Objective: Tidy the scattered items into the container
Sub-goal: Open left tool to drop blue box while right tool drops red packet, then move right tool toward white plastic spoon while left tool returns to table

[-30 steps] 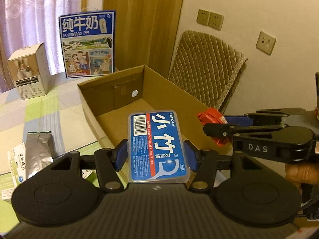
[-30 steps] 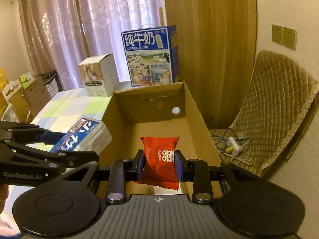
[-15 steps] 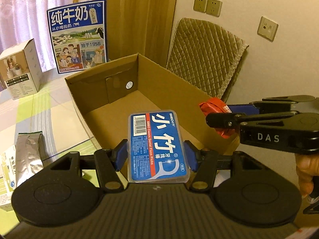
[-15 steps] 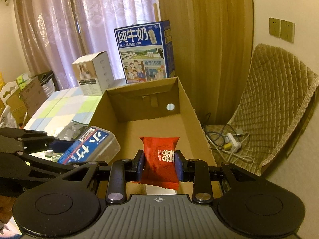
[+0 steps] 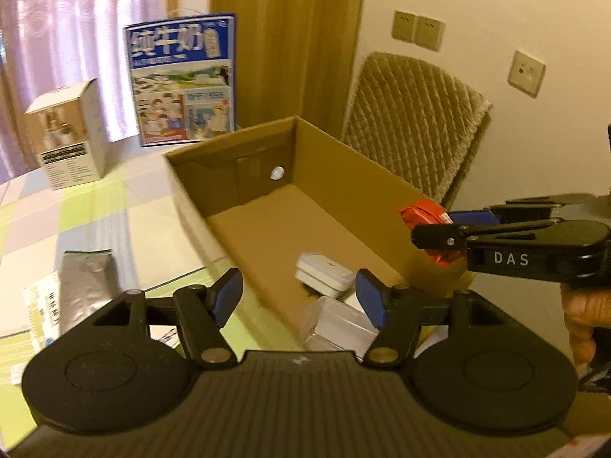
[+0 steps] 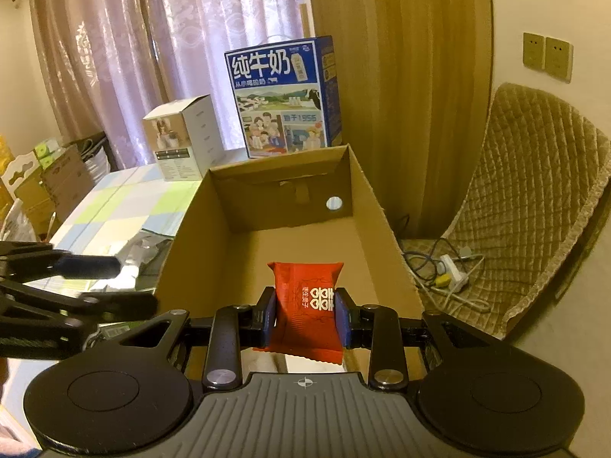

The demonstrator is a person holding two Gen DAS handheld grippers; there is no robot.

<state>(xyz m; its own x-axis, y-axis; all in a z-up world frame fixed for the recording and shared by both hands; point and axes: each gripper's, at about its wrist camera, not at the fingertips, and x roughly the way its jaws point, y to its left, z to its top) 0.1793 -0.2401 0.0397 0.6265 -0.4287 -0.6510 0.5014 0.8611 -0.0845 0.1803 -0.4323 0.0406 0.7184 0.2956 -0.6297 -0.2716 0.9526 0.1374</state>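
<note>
Inside open brown cardboard box (image 5: pixel 343 206): already lying there, white plastic case (image 5: pixel 324 274) and clear case (image 5: pixel 343 322). Over that box: left gripper (image 5: pixel 299 297) opening, empty; right gripper (image 6: pixel 306 316) clenching red foil snack packet (image 6: pixel 307 294), not yet dropping it. Beside box, on checked tablecloth: silver foil pouch (image 5: pixel 86 290) waiting.

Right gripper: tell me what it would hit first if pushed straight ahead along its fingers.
Probably the floor of the cardboard box: the right gripper, shut on the red packet, points down into it. Depth is unclear.

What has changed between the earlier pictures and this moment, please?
The left tongs have let go of the blue dental floss box: their jaws are opening with nothing between them. A clear case, probably that box, now lies low in the cardboard box beside a white case. The right tongs stay shut on the red packet above the box.
</note>
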